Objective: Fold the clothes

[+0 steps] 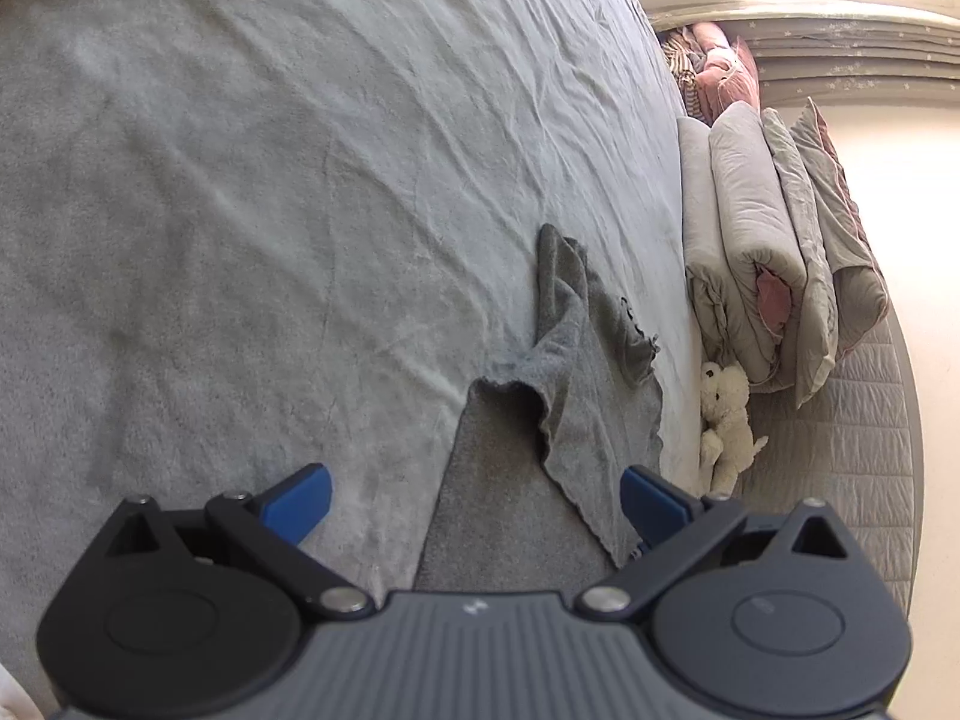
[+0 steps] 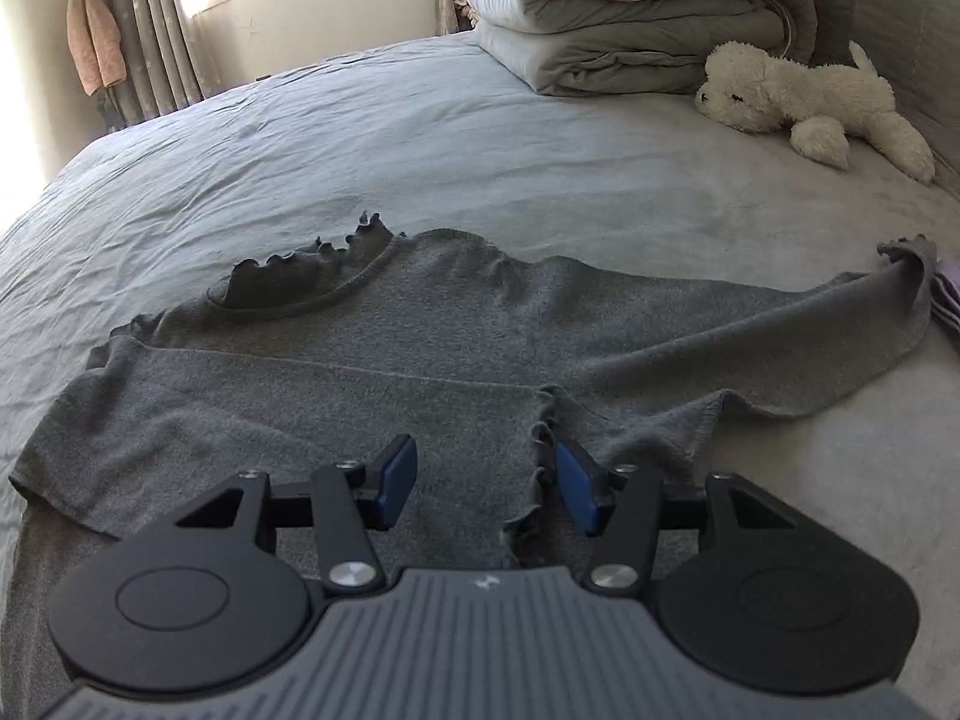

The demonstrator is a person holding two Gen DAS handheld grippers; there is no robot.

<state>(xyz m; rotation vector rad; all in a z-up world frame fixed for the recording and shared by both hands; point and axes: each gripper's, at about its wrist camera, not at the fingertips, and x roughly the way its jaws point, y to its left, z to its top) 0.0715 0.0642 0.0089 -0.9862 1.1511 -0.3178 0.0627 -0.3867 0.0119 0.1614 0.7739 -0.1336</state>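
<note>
A grey knit sweater (image 2: 432,324) with a ruffled collar lies spread on the bed. One sleeve stretches out to the right, and the other is folded across the body with its ruffled cuff (image 2: 543,438) near me. My right gripper (image 2: 489,489) hovers open just over that cuff, the frilled edge beside its right pad (image 2: 576,492), and nothing is pinched. In the left wrist view the sweater (image 1: 576,396) runs away from me in a rumpled strip. My left gripper (image 1: 474,504) stands wide open above its near end, with its pads apart from the cloth.
The sweater rests on a wrinkled grey bedsheet (image 2: 360,138). Folded grey and pink duvets (image 2: 630,18) are stacked at the head of the bed beside a white plush dog (image 2: 798,96). Curtains (image 2: 150,30) and a window stand beyond, and a striped cloth (image 2: 948,300) shows at the right edge.
</note>
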